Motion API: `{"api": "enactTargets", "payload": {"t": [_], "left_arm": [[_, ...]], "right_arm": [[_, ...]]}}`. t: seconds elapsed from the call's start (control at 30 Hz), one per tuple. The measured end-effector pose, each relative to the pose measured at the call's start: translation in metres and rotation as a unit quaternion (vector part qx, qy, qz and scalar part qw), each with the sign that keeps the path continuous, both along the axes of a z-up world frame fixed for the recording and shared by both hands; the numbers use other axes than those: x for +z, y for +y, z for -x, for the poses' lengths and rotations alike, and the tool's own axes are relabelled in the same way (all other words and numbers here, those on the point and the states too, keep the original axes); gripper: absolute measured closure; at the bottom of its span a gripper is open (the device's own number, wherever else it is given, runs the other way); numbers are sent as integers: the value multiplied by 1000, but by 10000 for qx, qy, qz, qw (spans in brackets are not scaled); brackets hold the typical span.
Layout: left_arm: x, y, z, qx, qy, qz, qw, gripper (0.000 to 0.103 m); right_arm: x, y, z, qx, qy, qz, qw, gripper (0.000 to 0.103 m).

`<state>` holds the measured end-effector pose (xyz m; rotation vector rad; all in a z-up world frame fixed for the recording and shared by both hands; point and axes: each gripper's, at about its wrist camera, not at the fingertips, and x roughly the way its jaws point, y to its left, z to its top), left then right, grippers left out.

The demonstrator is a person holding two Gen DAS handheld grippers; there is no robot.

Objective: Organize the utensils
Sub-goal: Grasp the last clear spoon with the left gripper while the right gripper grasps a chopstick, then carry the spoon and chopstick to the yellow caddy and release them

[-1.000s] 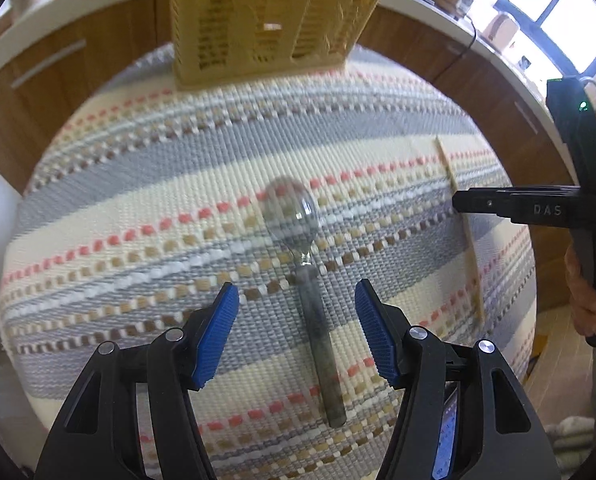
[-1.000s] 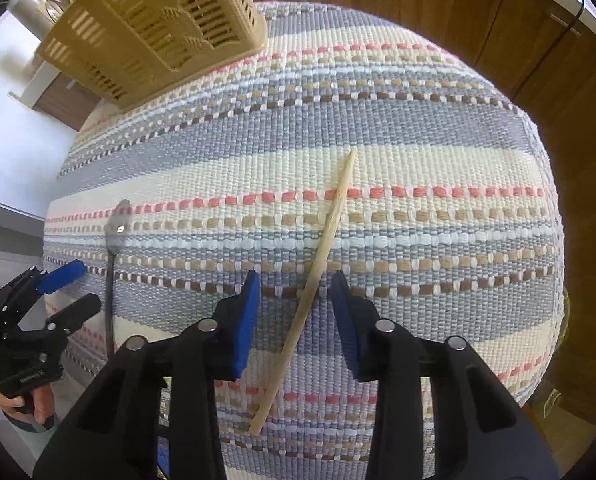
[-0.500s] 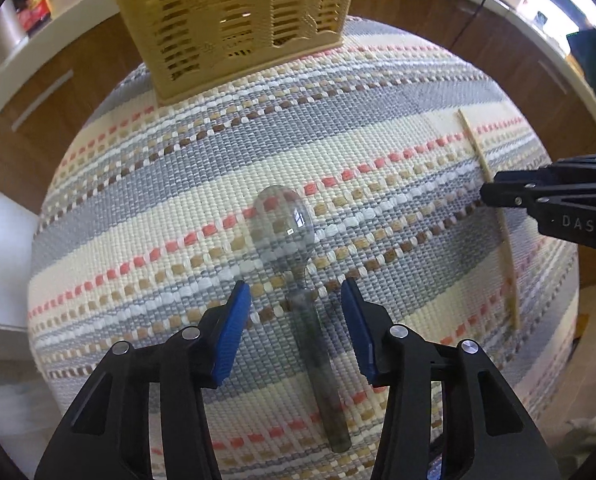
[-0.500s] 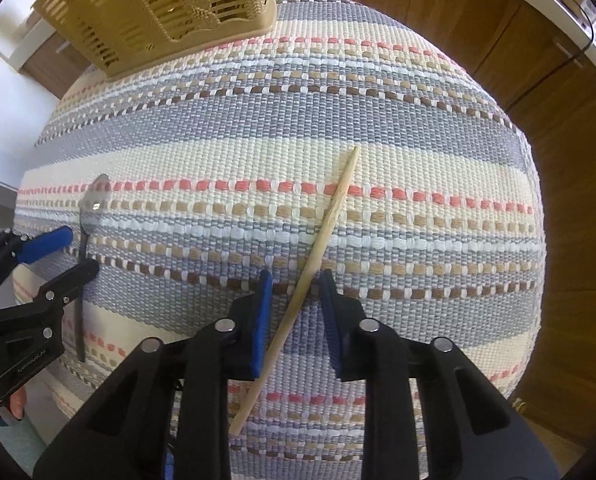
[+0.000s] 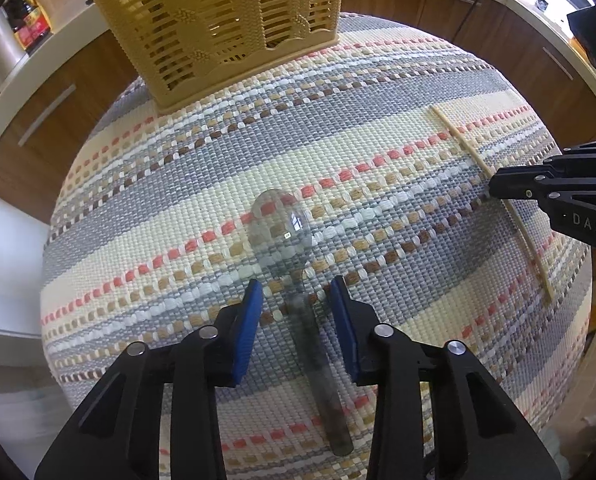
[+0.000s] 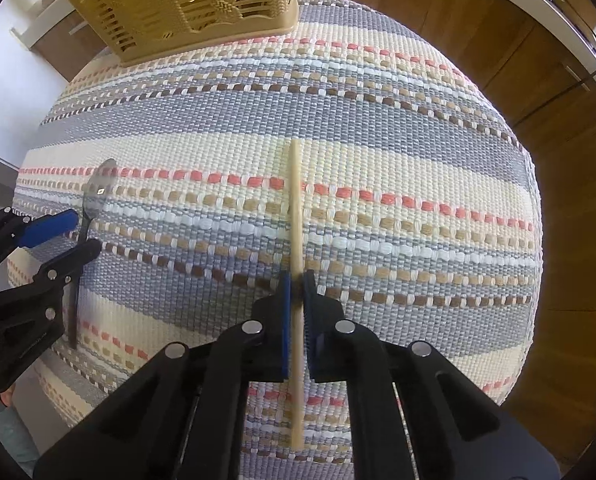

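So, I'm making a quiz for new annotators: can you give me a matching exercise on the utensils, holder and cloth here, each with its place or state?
Things:
1. spoon
2. chopstick
3. basket
4. woven mat

States:
A. stands upright at the far edge
B. pinched between shut pads
C. striped, under everything
D. lies between open pads

Pairs: 1-D, 2-B, 3-A, 4-C

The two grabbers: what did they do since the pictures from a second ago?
The right gripper has been closing and now pinches the chopstick, which has swung from slanted to straight in its view. The left gripper has been closing around the spoon handle, but its pads do not touch it yet. The spoon, the yellow basket and the striped mat stayed put.
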<state>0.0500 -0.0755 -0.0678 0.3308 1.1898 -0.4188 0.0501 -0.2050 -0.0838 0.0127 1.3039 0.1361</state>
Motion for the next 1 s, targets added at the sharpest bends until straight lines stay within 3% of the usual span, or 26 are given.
{"api": "enactTargets", "payload": {"t": [0.17, 0.37, 0.57, 0.83, 1.0], "left_arm": [[3, -3, 4, -48, 49, 91, 9999, 92], [8, 3, 7, 97, -30, 441, 9990, 92], [34, 14, 18, 132, -479, 874, 9949, 92], [92, 35, 26, 257, -1347, 1566, 9781, 92], [132, 42, 28, 289, -1835, 1980, 9624, 92]], "right_arm": [[2, -13, -2, 57, -49, -91, 9999, 99], [21, -21, 7, 231, -332, -256, 9989, 99], [45, -28, 18, 403, -775, -497, 9949, 99], [83, -20, 38, 679, -1521, -860, 9823, 99], [110, -13, 42, 997, -2230, -1371, 9600, 99]]}}
